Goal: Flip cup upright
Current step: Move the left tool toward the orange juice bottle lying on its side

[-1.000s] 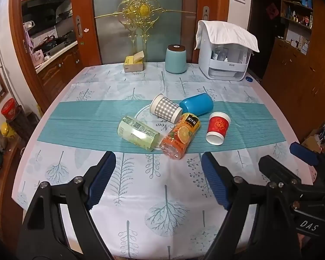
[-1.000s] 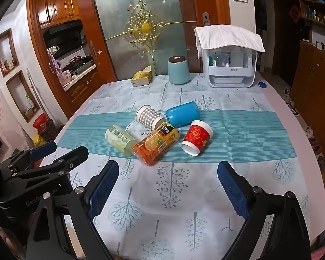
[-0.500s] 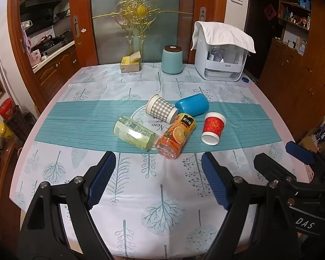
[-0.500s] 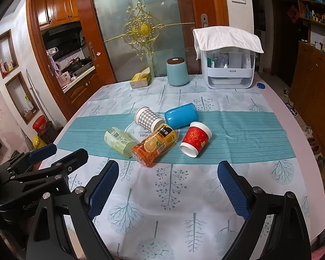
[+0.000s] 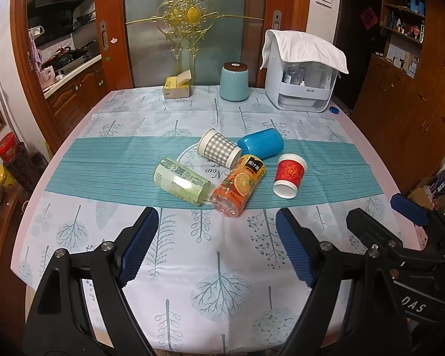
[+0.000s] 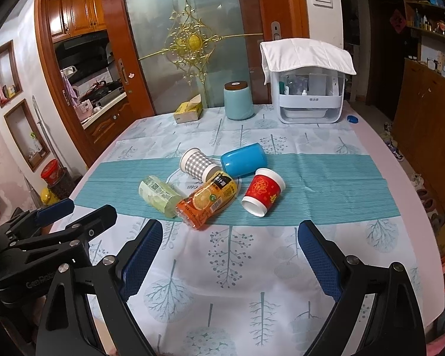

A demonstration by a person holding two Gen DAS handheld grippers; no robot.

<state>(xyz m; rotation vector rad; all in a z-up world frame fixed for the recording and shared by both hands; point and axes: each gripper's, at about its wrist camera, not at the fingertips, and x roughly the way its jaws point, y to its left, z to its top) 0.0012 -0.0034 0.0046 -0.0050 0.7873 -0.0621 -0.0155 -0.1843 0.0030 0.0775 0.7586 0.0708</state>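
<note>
A red paper cup (image 5: 289, 175) (image 6: 263, 192) lies on its side on the teal runner, mouth toward me. A grey checked cup (image 5: 219, 151) (image 6: 199, 165) and a blue cup (image 5: 261, 146) (image 6: 244, 159) also lie on their sides behind it. My left gripper (image 5: 216, 247) is open and empty, held above the table's near part, well short of the cups. My right gripper (image 6: 230, 259) is open and empty, likewise short of them. Each gripper shows at the edge of the other's view.
An orange juice bottle (image 5: 239, 185) (image 6: 208, 200) and a pale green bottle (image 5: 181, 181) (image 6: 158, 191) lie beside the cups. At the back stand a teal canister (image 5: 233, 82), a tissue box (image 5: 177, 88) and a white rack (image 5: 304, 84) under a cloth.
Both grippers have drawn back and risen slightly, so the table looks a little farther away. The cups and bottles have not moved. Both grippers stay open.
</note>
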